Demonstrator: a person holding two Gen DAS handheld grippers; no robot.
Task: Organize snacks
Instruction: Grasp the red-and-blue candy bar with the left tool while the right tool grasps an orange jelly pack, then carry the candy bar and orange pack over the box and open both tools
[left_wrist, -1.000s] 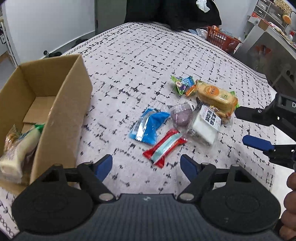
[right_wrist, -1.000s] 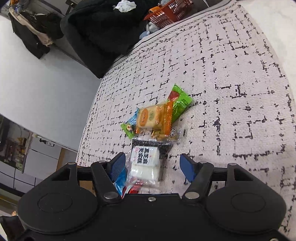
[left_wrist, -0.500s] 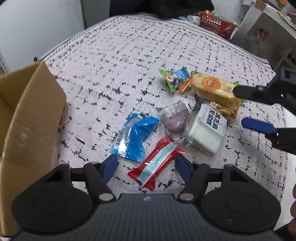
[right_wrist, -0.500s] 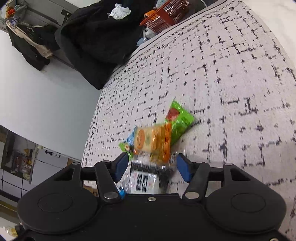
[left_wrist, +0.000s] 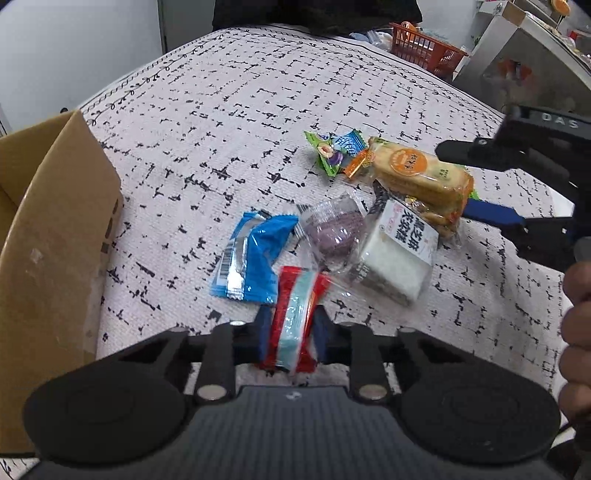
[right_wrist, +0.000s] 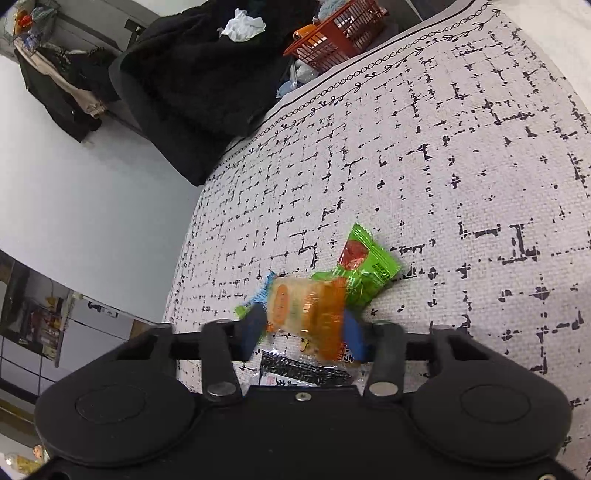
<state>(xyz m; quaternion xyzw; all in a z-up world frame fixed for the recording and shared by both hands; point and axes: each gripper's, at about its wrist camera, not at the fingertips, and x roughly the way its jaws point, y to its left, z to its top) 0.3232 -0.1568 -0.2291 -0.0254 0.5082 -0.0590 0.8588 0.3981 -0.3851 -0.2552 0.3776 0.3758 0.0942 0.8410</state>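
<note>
The left gripper (left_wrist: 290, 334) is clamped tight on the near end of a red and pale-blue snack bar (left_wrist: 295, 317), which lies on the patterned cloth (left_wrist: 221, 122). The right gripper (right_wrist: 303, 328) is closing, its blue fingers (right_wrist: 352, 334) on either side of an orange cracker pack (right_wrist: 306, 306); firm contact cannot be confirmed. Beside the bar lie a blue packet (left_wrist: 255, 266), a purple sweet (left_wrist: 334, 232) and a white cake pack (left_wrist: 395, 258). A cardboard box (left_wrist: 48, 258) stands at the left edge of the cloth.
</note>
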